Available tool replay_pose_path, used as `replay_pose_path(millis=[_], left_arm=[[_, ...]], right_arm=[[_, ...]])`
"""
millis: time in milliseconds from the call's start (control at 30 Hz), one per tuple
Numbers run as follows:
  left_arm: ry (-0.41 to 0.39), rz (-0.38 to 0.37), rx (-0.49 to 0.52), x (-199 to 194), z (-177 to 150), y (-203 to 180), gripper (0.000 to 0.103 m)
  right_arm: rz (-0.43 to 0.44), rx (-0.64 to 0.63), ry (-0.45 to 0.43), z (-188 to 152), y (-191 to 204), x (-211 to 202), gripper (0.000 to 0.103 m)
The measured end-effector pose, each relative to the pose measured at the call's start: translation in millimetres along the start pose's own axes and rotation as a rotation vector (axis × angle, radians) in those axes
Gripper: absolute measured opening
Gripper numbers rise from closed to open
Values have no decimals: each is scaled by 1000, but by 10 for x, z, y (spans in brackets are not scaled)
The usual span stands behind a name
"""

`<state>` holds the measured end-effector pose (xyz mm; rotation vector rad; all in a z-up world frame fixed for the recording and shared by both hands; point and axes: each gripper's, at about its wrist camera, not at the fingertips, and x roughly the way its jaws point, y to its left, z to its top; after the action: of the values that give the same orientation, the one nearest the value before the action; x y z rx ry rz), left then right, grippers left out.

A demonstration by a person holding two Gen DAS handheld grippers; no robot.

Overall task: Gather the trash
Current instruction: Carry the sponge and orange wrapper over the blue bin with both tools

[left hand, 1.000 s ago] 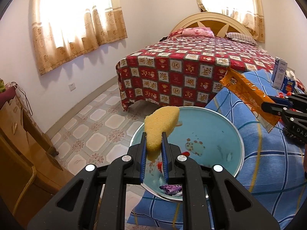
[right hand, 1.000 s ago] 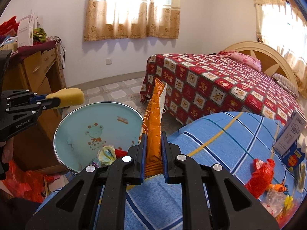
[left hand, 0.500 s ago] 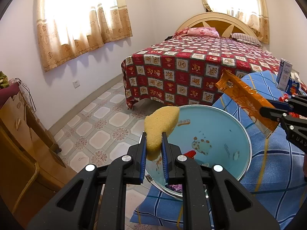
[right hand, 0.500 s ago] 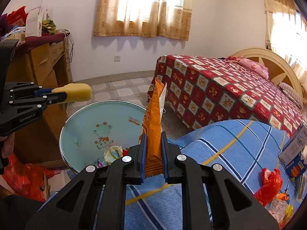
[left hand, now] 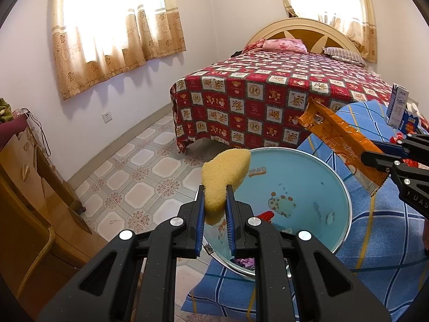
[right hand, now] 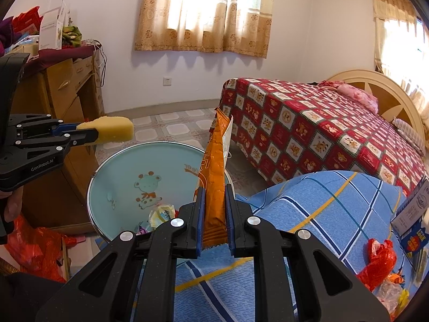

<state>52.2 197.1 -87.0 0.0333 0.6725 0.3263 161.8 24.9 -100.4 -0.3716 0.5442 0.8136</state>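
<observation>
Since the earlier frames, both views have been shifted slightly: the basin [left hand: 308,187] is now seen a little further right in the left wrist view, and the bed [right hand: 321,123] has been brought more fully into the right wrist view. A yellow sponge [left hand: 222,177] is gripped between the fingers of the left claw [left hand: 214,214], at the centre of the frame, above the near-left rim of the light blue basin. An orange snack wrapper [right hand: 214,182] is clenched in the right claw [right hand: 214,222], standing upright at the centre of the right wrist frame, over the right edge of the basin. Crumpled wrappers [right hand: 161,214] are seen lying at the bottom of the basin. The basin is set at the edge of a tabletop covered with a blue checked cloth [right hand: 321,214]. At the lower right of the right wrist frame, a red crumpled wrapper [right hand: 378,257] is seen on the cloth, with a carton [right hand: 413,209] just above it. A wooden cabinet [left hand: 26,201] is seen at the left of the left wrist frame.
</observation>
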Motion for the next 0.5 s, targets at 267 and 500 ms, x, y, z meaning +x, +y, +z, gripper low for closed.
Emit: replay_pose_path(millis=[267,500], left_arm=[[-2,0,-1,-5,-7,5,14],[-3,0,-3,-14,-9,2,14]], right_arm=[[-1,-5,-3,14,18,-5,15],[0,-7,-3,21,22,-9,15]])
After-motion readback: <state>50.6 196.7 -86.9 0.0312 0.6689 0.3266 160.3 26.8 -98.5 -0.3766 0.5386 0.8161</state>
